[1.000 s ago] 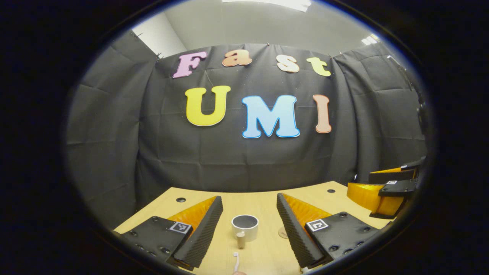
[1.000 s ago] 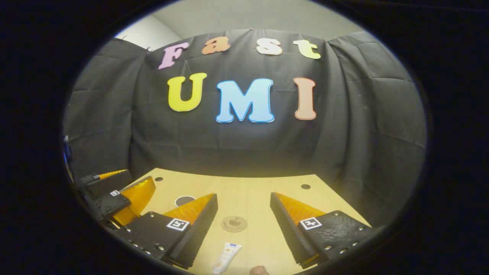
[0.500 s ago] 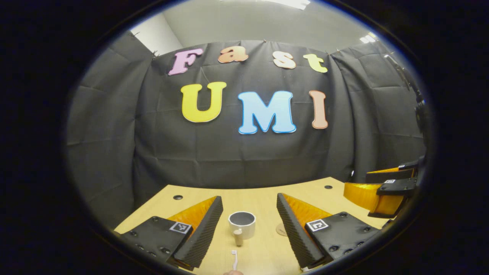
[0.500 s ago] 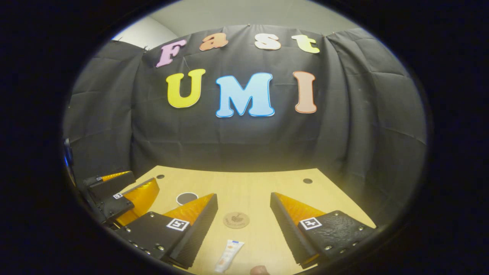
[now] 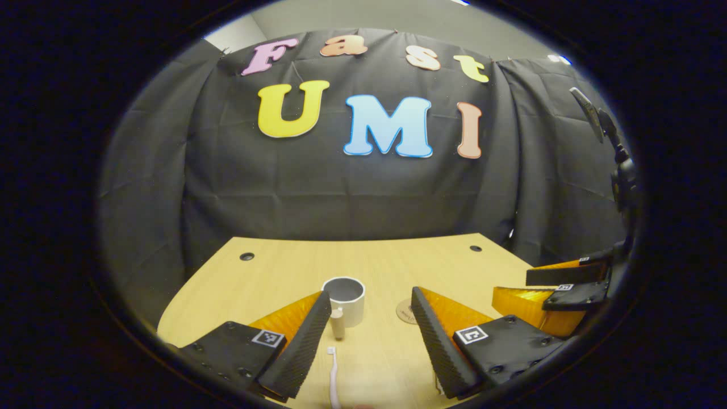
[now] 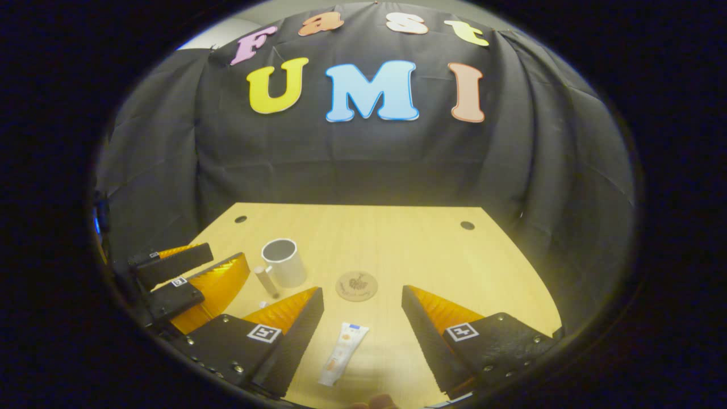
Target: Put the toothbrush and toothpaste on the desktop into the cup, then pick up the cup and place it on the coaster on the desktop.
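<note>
Wooden desk (image 6: 397,244), left gripper (image 5: 370,335) jaws wide over toothbrush (image 5: 333,375), right gripper (image 6: 362,329) jaws wide over toothpaste (image 6: 342,352), both empty.

one cup (image 6: 282,262), one toothbrush (image 5: 333,372), one toothpaste (image 6: 342,353), one coaster (image 6: 356,285)

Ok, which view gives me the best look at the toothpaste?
The right gripper view: the toothpaste lies flat on the desk, whole between that gripper's open tongs. The left gripper view gives me no toothpaste to point at.
</note>
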Available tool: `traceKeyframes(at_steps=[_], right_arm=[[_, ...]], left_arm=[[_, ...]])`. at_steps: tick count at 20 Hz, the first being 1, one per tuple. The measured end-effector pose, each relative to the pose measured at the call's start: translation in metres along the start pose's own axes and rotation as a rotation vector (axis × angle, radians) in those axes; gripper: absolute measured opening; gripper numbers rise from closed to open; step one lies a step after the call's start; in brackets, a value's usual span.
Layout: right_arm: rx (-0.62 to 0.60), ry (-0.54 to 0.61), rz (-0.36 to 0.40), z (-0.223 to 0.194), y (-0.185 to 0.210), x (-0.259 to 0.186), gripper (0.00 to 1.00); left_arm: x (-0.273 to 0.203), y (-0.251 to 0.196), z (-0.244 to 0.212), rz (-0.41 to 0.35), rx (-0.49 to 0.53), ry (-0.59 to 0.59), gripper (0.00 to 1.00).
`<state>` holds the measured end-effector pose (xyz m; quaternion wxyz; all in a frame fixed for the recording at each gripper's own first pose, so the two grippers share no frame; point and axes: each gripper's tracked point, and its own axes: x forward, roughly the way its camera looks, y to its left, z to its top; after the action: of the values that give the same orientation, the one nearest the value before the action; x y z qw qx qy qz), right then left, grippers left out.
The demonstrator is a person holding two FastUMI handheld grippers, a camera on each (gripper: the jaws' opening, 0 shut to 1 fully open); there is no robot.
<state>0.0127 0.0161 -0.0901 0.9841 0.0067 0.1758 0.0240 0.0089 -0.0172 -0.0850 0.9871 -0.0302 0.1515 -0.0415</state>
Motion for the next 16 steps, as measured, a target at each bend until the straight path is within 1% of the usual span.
traceKeyframes(at_steps=[4,9,10,16], right_arm=[[-0.008,0.123,0.001,-0.031,0.002,0.014,0.90],[-0.014,0.272,0.016,-0.065,0.009,0.033,0.90],[-0.015,0.302,0.022,-0.073,0.010,0.036,0.90],[0.019,0.457,0.044,-0.103,0.017,0.048,0.90]], left_arm=[[0.008,0.010,-0.035,0.023,-0.042,0.134,0.94],[0.021,0.015,-0.081,0.014,-0.106,0.326,0.94],[0.022,0.019,-0.093,0.022,-0.113,0.361,0.94],[0.027,0.040,-0.129,0.072,-0.105,0.526,0.94]])
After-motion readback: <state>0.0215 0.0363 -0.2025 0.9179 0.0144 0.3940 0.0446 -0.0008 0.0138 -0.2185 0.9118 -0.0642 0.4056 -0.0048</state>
